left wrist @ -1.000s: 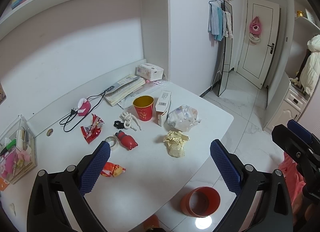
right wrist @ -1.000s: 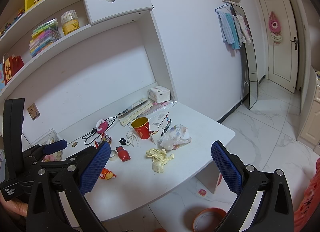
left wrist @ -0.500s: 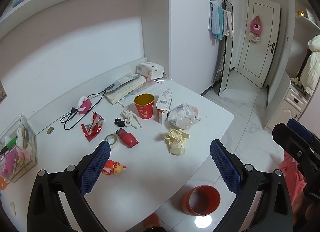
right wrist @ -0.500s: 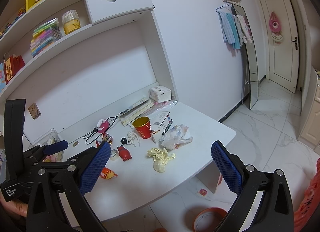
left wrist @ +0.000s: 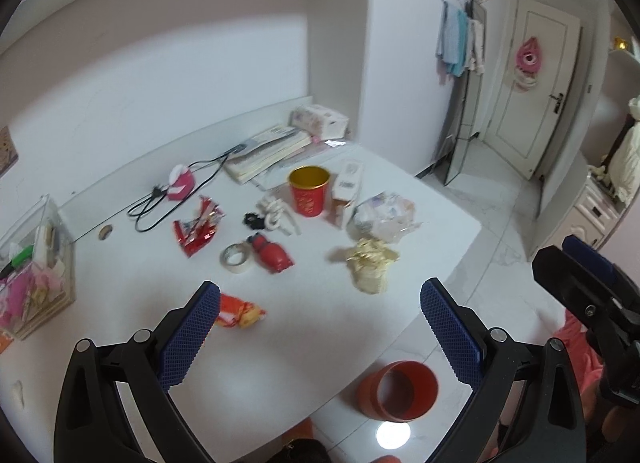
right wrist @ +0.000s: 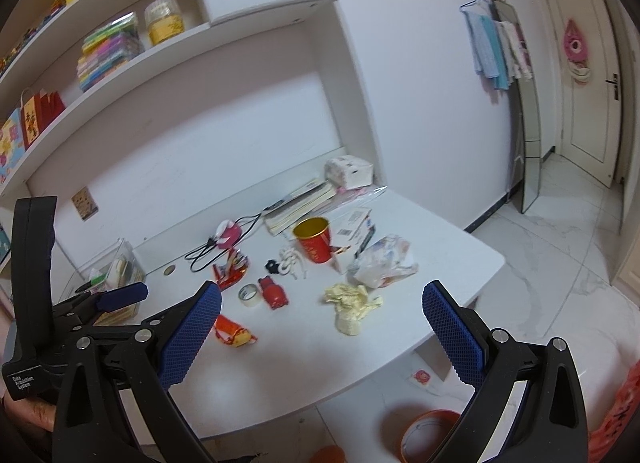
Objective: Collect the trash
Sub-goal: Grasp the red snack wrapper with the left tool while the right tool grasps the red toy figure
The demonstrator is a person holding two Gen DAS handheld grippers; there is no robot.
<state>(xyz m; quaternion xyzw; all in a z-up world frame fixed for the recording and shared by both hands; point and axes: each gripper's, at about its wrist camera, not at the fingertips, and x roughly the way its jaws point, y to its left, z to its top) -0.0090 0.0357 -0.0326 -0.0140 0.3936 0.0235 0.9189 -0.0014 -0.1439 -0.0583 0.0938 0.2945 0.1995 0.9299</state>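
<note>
Left wrist view. The left tongs (left wrist: 320,327) are being held wide open above the near edge of the white bench (left wrist: 304,343), nothing between the blue pads (left wrist: 188,335). An orange snack wrapper (left wrist: 238,310) is lying just beside the left pad, on the bench. A crumpled yellow paper wad (left wrist: 370,263) is lying toward the right edge, and a crumpled plastic bag (left wrist: 382,217) is sitting just behind it. A red foil wrapper (left wrist: 197,227) is lying further left, near a black cable (left wrist: 172,199). A tape roll (left wrist: 237,258) and a red toy bottle (left wrist: 272,255) are lying side by side mid-bench. A red cup with gold lining (left wrist: 310,191) is standing upright, a small carton (left wrist: 346,191) just to its right. An orange bin (left wrist: 398,391) is standing on the floor below the bench edge. The right tongs (left wrist: 584,275) are being seen partly at the right margin.

Right wrist view. The right tongs (right wrist: 320,327) are likewise being held wide open and empty, above the near bench edge (right wrist: 280,379). The wrapper (right wrist: 232,332) is lying just beside the left pad (right wrist: 192,335); the paper wad (right wrist: 352,307) is lying between the pads, further back. The bag (right wrist: 382,261) is resting against the carton (right wrist: 354,235). The bin's rim (right wrist: 420,433) is showing at the bottom. The left tongs (right wrist: 120,295) are being held at far left, open.
</note>
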